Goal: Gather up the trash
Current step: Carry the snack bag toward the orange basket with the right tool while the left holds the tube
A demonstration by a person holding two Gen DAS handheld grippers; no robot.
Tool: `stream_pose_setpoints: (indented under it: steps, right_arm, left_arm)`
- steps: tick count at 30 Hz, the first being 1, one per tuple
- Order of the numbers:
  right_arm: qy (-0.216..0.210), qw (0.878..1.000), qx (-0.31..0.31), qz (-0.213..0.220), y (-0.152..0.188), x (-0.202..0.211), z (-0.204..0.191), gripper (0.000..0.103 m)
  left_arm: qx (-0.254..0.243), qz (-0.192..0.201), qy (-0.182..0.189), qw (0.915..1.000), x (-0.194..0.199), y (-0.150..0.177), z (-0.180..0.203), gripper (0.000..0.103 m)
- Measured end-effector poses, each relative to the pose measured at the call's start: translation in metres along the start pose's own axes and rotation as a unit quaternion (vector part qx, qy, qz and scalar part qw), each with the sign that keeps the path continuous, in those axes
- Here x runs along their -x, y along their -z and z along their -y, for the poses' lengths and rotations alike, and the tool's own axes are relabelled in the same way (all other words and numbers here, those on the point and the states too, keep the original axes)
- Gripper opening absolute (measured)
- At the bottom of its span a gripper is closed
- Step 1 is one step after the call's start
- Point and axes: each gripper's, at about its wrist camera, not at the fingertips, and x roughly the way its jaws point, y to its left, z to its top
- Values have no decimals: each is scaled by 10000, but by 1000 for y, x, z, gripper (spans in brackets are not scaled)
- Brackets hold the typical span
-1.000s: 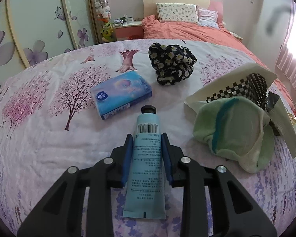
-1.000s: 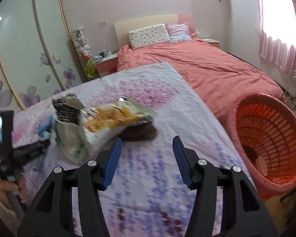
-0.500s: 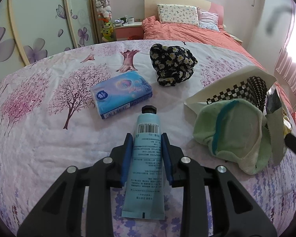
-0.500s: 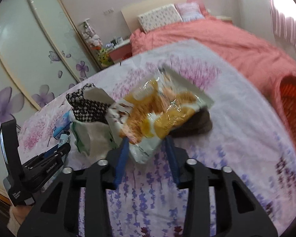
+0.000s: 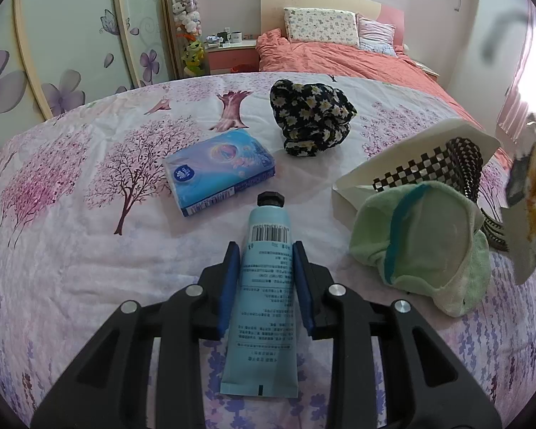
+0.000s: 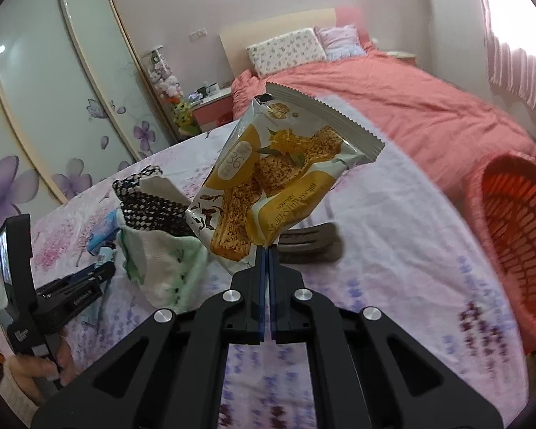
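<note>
- Right tongs clenched on snack wrapper, not yet in orange basket.
- Left tongs grasping blue tube on bed.

Soft daylight fills the room, coming from the curtained window beyond the coral bed, where the glare washes out to white. Shadows on the floral sheet near the bed are faint. Both fisheye views bend straight lines and darken at the rims. In the right wrist view the sheet and orange basket smear with motion blur.
</note>
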Motion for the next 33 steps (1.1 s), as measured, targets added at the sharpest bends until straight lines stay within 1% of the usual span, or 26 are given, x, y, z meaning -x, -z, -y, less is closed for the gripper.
stream_pose_setpoints:
  steps: [4,7,10,13,19,24,26,28,31,33]
  right_arm:
    - [214,9996,135,158,0,13,9,2]
    - [322,9991,159,223,0,17,16,2]
    - [329,9992,95,211,-1,16,21,2]
    - [321,9992,80,214,1,17,23,2]
    - [333,9989,106,302,3,27,26,2]
    - [371,9983,119,439,1,41,32,2]
    - [385,9982,95,459,1,43,34,2]
    - [393,9981,62,463,2,46,36,2]
    - [409,9982,57,441,5,45,39,2]
    - [415,9983,48,412,6,45,40,2]
  left_arm:
    - [-4,20,158,9999,1,1,-2,31]
    - [25,-3,193,9998,0,-1,-2,31]
    - [59,-11,155,9999,-1,-4,-1,31]
    - [-5,18,60,10000,-2,-4,2,29]
    - [0,45,174,9998,4,-3,5,28]
    - [-71,230,234,9994,19,-6,10,28]
    - [-139,258,147,9995,21,-6,13,28]
    - [-134,168,95,9997,18,-4,15,28]
    - [-37,-22,-1,10000,5,0,15,29]
    - [27,8,-86,10000,1,0,14,29]
